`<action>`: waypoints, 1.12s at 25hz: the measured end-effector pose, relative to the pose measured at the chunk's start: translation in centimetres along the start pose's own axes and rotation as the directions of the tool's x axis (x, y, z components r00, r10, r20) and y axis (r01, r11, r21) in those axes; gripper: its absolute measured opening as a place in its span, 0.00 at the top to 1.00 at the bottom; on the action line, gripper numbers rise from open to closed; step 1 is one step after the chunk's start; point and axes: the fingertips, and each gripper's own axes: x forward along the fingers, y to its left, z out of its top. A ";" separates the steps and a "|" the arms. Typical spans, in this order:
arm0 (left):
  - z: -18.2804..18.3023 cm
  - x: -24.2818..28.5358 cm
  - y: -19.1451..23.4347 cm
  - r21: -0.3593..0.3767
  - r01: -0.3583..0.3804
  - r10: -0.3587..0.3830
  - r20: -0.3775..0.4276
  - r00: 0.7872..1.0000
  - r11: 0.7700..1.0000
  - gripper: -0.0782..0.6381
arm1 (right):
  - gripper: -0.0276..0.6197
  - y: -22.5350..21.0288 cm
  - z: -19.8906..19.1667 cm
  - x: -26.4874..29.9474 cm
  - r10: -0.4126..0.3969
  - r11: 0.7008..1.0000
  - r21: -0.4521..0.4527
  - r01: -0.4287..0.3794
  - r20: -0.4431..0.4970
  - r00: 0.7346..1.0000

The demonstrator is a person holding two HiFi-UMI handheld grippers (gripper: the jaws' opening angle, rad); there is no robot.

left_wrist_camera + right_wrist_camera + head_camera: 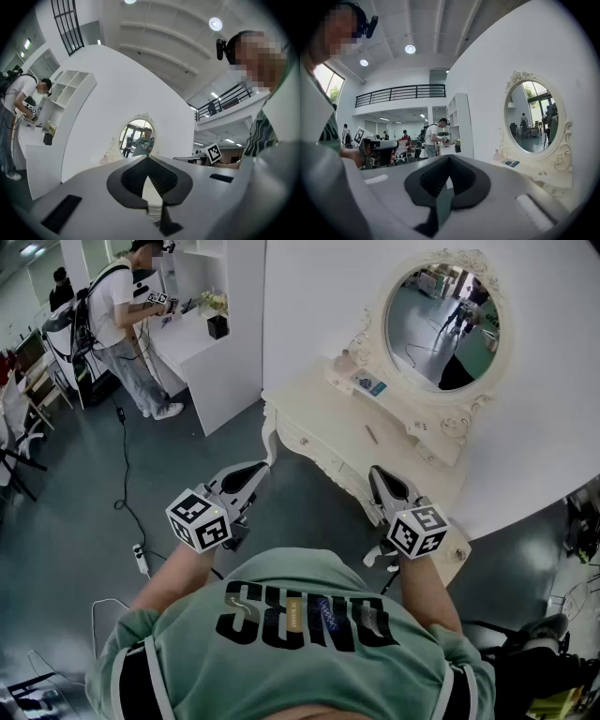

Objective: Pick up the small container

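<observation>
Head view: white wall (309,296) ahead, cream dressing table (323,427) against it, oval mirror (441,324) on top. Left gripper (251,472) out over floor, right gripper (384,482) at table's front edge, both close to my chest. My fingers pressed together on each, nothing between. Small container (346,361), pale pink, stands on table's raised back ledge, just left of mirror, near flat blue thing (371,384), well apart from both grippers.
</observation>
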 end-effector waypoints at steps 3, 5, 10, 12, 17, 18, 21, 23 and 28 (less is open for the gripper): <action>0.0 0.0 0.0 0.002 -0.002 0.002 0.000 1.000 1.000 0.89 | 0.95 0.1 0.0 0.1 0.005 1.000 -0.001 -0.005 0.001 1.000; 0.1 -0.1 0.0 0.001 -0.003 0.003 0.000 1.000 1.000 0.89 | 0.95 0.2 0.0 0.2 0.007 1.000 -0.001 -0.007 -0.001 1.000; 0.0 -0.3 0.1 -0.001 -0.006 0.006 -0.001 1.000 1.000 0.89 | 0.95 0.3 0.2 0.4 0.011 1.000 0.015 -0.011 0.004 1.000; -0.1 -0.4 0.1 -0.002 -0.008 0.008 -0.002 1.000 1.000 0.88 | 0.95 0.1 0.3 0.3 0.010 0.999 0.032 -0.011 0.016 1.000; -0.5 0.3 0.2 -0.004 -0.015 0.015 -0.009 1.000 1.000 0.89 | 0.95 -0.8 0.3 0.4 0.004 0.999 0.036 -0.005 0.020 1.000; -0.5 0.5 0.2 -0.003 -0.017 0.017 -0.010 1.000 1.000 0.89 | 0.95 -1.1 0.3 0.4 0.006 0.999 0.034 -0.007 0.020 1.000; -0.6 1.6 0.0 -0.001 -0.023 0.023 -0.010 1.000 1.000 0.89 | 0.94 -2.0 0.5 0.5 0.013 1.000 0.024 -0.013 0.018 1.000; -0.7 2.6 -0.3 0.001 -0.028 0.028 -0.007 1.000 1.000 0.89 | 0.94 -2.9 0.5 0.4 0.019 1.000 0.021 -0.019 0.016 1.000; -1.2 5.4 -2.0 0.013 -0.036 0.036 0.002 0.999 0.999 0.89 | 0.94 -5.2 0.6 -0.3 0.054 0.998 0.011 -0.054 0.007 0.999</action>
